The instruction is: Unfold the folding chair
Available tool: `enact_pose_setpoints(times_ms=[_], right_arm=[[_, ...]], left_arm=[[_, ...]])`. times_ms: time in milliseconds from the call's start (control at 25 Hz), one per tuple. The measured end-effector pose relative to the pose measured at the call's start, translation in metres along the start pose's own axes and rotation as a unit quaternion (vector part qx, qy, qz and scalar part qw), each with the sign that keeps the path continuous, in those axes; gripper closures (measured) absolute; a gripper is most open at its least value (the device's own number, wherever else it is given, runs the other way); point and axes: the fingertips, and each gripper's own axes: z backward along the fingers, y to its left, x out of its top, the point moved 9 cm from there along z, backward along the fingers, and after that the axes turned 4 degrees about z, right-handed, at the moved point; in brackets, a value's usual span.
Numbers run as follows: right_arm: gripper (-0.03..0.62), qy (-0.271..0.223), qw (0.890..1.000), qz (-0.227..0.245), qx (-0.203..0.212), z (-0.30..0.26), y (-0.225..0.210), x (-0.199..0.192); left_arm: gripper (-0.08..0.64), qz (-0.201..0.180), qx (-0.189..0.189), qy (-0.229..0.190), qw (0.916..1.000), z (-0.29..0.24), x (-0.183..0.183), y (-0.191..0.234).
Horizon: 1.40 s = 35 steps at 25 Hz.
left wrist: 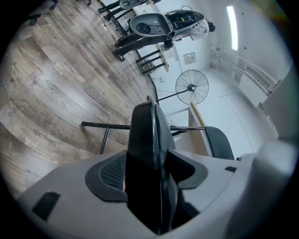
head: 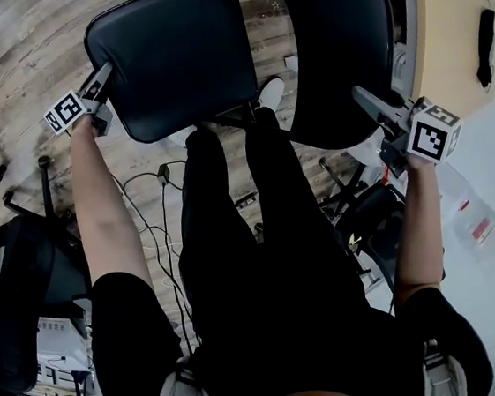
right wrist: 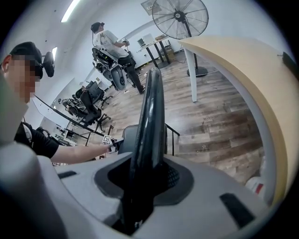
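Note:
A black folding chair stands in front of my legs. In the head view its padded seat lies at the top middle, with the dark backrest to its right. My left gripper holds the seat's left edge, and in the left gripper view that edge fills the gap between the jaws of the left gripper. My right gripper is shut on the backrest's right rim. In the right gripper view the thin rim rises out of the right gripper; beyond it are the seat and the left gripper.
A curved light-wood desk stands close on the right. Cables trail over the wooden floor by my feet, and a black office chair is at the left. A standing fan and a person are farther off.

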Motion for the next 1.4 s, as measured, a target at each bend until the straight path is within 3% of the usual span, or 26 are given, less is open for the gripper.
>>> enact_pose_setpoints(times_ms=[400, 520, 600, 720, 840, 920, 1120, 1280, 1400], right_arm=[[0.486, 0.003, 1.0, -0.003, -0.001, -0.007, 0.009, 0.0], [0.484, -0.006, 1.0, 0.007, -0.008, -0.008, 0.009, 0.001], [0.451, -0.011, 0.999, 0.022, -0.029, -0.007, 0.009, 0.001], [0.338, -0.035, 0.996, 0.035, -0.071, 0.002, 0.009, 0.007], [0.327, -0.067, 0.992, 0.041, -0.102, 0.017, 0.015, 0.02], [0.325, -0.076, 0.989, 0.056, -0.117, 0.027, 0.023, 0.028], [0.326, -0.096, 0.983, 0.088, -0.129, 0.049, 0.053, 0.045], [0.326, -0.146, 0.973, 0.113, -0.139, 0.072, 0.078, 0.055], [0.327, -0.184, 0.965, 0.14, -0.125, 0.083, 0.106, 0.058]], left_arm=[[0.298, 0.015, 0.006, -0.006, 0.9998, 0.005, 0.0, 0.009], [0.285, 0.008, 0.027, -0.014, 0.9995, 0.007, 0.003, 0.005], [0.274, -0.014, 0.061, -0.02, 0.9979, 0.013, 0.004, -0.002], [0.241, -0.064, 0.103, 0.003, 0.9926, 0.024, 0.004, -0.023], [0.236, -0.115, 0.135, 0.028, 0.9837, 0.039, 0.006, -0.05], [0.236, -0.129, 0.152, 0.028, 0.9796, 0.055, 0.006, -0.067], [0.236, -0.149, 0.165, 0.02, 0.9747, 0.099, 0.005, -0.122], [0.236, -0.178, 0.155, 0.031, 0.9714, 0.132, -0.009, -0.176], [0.236, -0.217, 0.153, 0.043, 0.9632, 0.156, -0.019, -0.22]])
